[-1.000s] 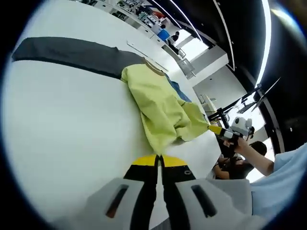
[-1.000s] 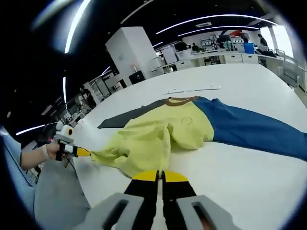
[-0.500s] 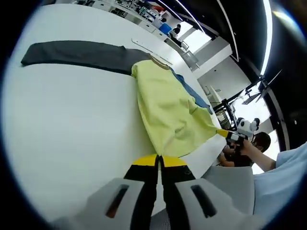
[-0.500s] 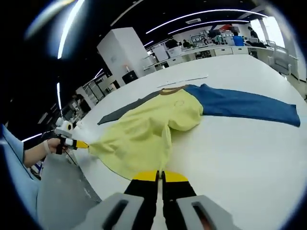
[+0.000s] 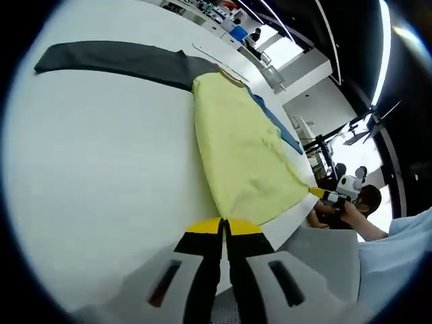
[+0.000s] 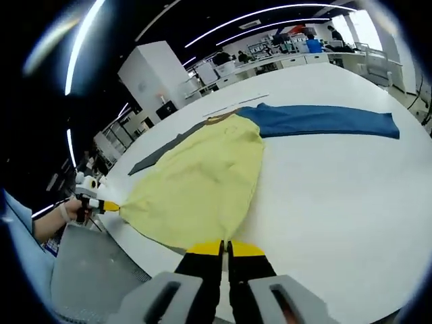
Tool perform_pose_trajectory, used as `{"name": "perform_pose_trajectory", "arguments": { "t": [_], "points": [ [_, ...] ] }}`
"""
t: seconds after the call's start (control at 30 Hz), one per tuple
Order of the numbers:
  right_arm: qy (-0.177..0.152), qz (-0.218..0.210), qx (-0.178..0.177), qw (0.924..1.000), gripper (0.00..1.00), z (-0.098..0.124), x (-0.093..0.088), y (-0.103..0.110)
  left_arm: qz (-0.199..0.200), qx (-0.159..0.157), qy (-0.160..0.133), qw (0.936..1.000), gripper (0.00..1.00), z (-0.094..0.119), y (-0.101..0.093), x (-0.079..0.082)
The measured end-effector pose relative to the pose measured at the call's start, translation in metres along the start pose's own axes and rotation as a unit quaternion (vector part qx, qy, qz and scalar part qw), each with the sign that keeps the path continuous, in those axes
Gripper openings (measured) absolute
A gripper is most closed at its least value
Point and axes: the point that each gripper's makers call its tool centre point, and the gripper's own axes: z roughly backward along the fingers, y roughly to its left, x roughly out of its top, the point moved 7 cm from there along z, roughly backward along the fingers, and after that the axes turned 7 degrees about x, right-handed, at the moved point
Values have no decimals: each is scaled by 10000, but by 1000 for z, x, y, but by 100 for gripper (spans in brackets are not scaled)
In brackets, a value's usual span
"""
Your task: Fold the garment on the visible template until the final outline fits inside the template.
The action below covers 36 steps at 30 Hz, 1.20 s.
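Observation:
A garment with a yellow body, a dark grey sleeve and a blue sleeve lies spread on the white table. Its tan collar points away from me. My left gripper is shut on one corner of the yellow hem at the table's near edge. It also appears in the right gripper view, left gripper, held by a hand. My right gripper is shut on the other hem corner, and it appears as the right gripper.
A thin pale strip lies on the table beyond the collar. The table edge runs just under the hem, with a grey surface below it. Benches and shelves stand far behind. A person sits past the table.
The yellow body was bunched and folded over; now it is drawn flat and taut toward the near edge. Both grippers moved back and apart with the hem corners. The blue sleeve lies straighter.

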Motion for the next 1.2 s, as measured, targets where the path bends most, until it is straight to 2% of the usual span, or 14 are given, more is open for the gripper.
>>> {"name": "perform_pose_trajectory", "arguments": {
  "t": [0.1,0.27,0.37,0.97,1.07,1.2],
  "points": [
    [-27,-79,-72,9999,0,2,-2,-6,8,-95,97,9999,0,-3,-3,-5],
    [17,-67,-175,9998,0,3,-6,-11,-36,-36,228,9997,0,-7,-3,-13],
    [-4,-154,-175,9997,0,2,-7,-12,-15,-43,221,9997,0,-7,-2,-14],
    [149,-12,-218,9997,0,0,-14,-15,-32,58,143,9999,0,-9,4,-15],
    [117,-26,-181,9998,0,0,-14,-14,-526,-1,19,9986,0,-8,4,-15],
    [77,156,-183,9997,0,1,-11,-14,-450,-67,9,9990,0,-6,3,-14]
  ]
}}
